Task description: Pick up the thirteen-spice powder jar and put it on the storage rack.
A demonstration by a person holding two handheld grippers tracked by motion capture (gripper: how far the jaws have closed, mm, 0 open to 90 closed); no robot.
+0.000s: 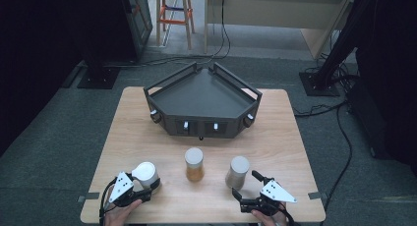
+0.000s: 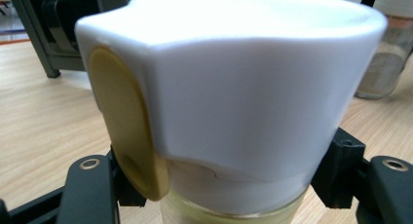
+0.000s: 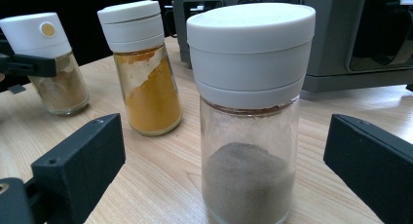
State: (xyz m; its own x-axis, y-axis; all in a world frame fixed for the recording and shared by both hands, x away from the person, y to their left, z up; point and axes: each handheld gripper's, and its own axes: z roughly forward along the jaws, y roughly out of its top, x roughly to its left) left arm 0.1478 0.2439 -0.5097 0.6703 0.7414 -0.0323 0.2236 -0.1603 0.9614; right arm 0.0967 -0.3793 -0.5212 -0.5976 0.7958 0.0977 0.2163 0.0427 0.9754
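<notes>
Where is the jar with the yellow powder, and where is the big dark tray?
Yellow powder jar [image 3: 148, 95], right gripper view, on the glass over the powder.
Dark tray [image 1: 201, 96], high view, on its bare floor.

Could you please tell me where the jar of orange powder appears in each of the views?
High view: the orange-powder jar stands mid-table, middle of three jars.
Left gripper view: I cannot pick it out.
Right gripper view: upper left of centre, behind the grey-powder jar.
Shared landmark: the dark tray, at the back in each view.
</notes>
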